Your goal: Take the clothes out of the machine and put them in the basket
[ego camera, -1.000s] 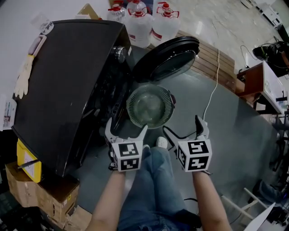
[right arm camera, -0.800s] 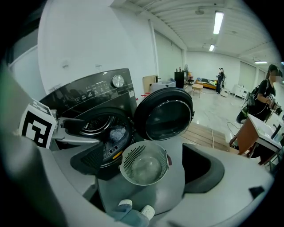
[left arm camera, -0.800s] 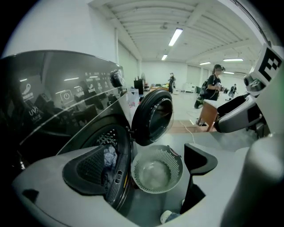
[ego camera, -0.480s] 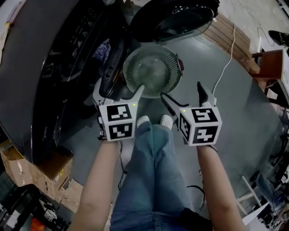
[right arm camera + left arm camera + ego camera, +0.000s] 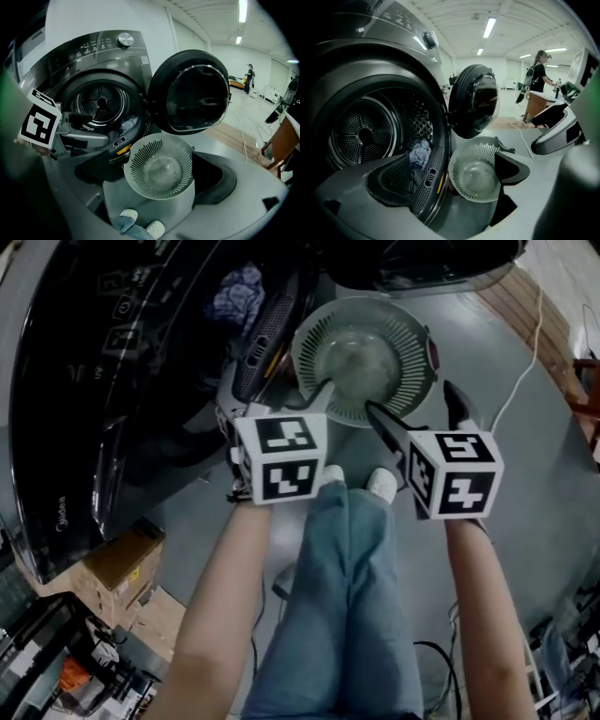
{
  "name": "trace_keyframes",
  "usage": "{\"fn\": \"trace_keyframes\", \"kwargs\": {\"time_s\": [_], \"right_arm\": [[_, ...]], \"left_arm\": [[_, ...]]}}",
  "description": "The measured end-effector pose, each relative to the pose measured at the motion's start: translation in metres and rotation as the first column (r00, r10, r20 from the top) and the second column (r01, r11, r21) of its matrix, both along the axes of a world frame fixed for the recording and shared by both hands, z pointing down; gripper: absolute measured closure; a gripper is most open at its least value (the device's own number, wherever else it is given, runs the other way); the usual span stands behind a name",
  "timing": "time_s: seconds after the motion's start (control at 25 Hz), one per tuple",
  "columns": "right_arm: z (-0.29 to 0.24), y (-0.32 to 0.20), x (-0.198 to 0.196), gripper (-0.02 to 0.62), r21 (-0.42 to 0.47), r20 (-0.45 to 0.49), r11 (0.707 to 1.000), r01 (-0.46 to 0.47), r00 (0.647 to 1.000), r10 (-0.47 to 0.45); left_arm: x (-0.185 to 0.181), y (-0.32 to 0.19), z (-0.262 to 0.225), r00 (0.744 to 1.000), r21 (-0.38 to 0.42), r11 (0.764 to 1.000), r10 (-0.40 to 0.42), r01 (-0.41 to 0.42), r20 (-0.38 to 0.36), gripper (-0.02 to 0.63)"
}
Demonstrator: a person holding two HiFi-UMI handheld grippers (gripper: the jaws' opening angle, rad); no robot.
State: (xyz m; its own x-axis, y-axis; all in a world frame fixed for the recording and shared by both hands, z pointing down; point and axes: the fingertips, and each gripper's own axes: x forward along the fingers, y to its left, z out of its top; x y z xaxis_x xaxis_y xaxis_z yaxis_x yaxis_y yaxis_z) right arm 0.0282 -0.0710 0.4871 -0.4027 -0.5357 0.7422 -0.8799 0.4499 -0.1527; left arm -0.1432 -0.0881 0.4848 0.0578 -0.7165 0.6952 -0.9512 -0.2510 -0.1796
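The dark front-loading machine (image 5: pixel 112 381) stands at the left with its round door (image 5: pixel 476 101) swung open. Blue clothes (image 5: pixel 239 294) lie at the front of the drum (image 5: pixel 365 136), and the same clothes (image 5: pixel 419 152) show just behind the door rim. An empty grey slotted basket (image 5: pixel 361 357) sits on the floor right in front of the opening. My left gripper (image 5: pixel 277 407) is open, between the opening and the basket. My right gripper (image 5: pixel 417 413) is open at the basket's near rim. Neither gripper holds anything.
The person's legs and white shoes (image 5: pixel 138 225) are just below the basket (image 5: pixel 159 168). A cardboard box (image 5: pixel 127 559) sits by the machine's left side. A white cable (image 5: pixel 525 352) runs across the floor at the right. Another person (image 5: pixel 539 79) stands far off.
The head view has dropped closer to the machine's opening and the basket. Both grippers have moved forward towards them, still open and with nothing held.
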Motion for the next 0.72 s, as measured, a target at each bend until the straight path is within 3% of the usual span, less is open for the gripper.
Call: {"fn": "trace_keyframes", "kwargs": {"time_s": [0.72], "right_arm": [[0.086,-0.028,-0.092,0.046,-0.050,-0.042,0.994,0.102,0.994,-0.104]], "left_arm": [[-0.105,-0.025,0.084,0.973,-0.089,0.986,-0.124,0.144,0.194,0.041]]}}
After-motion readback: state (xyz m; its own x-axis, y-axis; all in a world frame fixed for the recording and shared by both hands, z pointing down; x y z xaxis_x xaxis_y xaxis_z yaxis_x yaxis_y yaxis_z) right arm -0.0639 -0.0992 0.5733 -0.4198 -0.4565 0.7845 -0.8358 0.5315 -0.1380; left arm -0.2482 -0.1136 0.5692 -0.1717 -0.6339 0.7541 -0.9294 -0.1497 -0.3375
